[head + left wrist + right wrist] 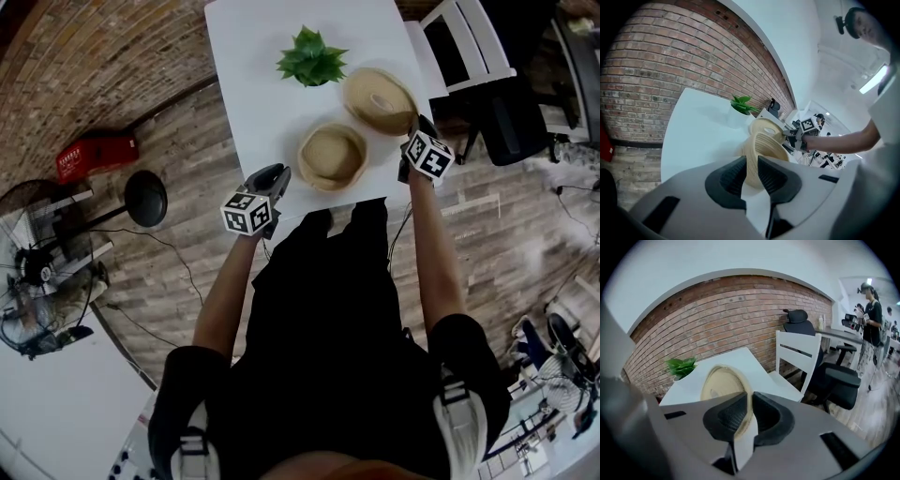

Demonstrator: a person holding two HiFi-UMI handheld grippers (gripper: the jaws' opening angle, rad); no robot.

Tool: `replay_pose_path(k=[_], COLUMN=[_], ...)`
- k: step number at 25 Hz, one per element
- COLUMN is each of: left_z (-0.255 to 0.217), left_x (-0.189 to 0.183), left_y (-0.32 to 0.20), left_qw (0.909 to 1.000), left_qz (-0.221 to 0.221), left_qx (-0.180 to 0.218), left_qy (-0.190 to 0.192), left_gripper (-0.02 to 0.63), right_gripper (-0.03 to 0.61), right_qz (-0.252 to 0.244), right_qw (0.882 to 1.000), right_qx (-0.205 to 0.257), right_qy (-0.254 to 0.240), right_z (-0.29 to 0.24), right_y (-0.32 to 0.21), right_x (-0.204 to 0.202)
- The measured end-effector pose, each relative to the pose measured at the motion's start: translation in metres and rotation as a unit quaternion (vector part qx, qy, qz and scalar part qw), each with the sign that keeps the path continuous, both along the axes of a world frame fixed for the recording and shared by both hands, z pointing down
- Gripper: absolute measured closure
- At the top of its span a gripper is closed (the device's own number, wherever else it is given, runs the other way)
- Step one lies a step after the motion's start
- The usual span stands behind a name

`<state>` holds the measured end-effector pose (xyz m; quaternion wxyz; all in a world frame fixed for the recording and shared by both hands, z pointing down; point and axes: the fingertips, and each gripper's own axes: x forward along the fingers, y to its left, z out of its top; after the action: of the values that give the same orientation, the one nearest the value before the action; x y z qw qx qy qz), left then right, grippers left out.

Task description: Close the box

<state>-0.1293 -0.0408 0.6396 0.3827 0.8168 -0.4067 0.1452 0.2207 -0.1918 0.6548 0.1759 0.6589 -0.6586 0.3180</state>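
White table (253,75): left claw (281,173) clamps box (333,157) rim, right claw (417,124) clamps tilted lid (378,101) (2 arms outstretched).

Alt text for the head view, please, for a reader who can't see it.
From above, the right hand-held gripper holds a lid tilted over a white table; the left hand-held gripper grips the open box. A plant stands behind.
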Motion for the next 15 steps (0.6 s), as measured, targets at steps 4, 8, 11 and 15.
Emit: replay_pose_path(k=[4,8,11,15], left_z=[0.005,0.015,0.021,0.027], left_x=[0.007,0.018,0.027,0.036], left_y=[0.005,0.016,0.025,0.032], left_qw=[0.9999,0.9991,0.9980,0.9964], left_qz=[0.012,0.031,0.047,0.067], left_qx=[-0.010,-0.028,-0.042,-0.051], left_qy=[0.000,0.000,-0.001,-0.002], left_gripper=[0.526,0.526,0.526,0.526], right_gripper=[0.541,0.541,0.545,0.546], right_qz=[-0.042,-0.094,-0.128,-0.153], right_qw=[0.997,0.988,0.980,0.971], right_qx=[0.037,0.071,0.090,0.117], right_qy=[0.051,0.102,0.126,0.140], right_z=[-0.022,-0.045,-0.060,-0.081], right_y=[-0.001,0.004,0.007,0.011], right_x=[-0.010,-0.029,-0.045,-0.064])
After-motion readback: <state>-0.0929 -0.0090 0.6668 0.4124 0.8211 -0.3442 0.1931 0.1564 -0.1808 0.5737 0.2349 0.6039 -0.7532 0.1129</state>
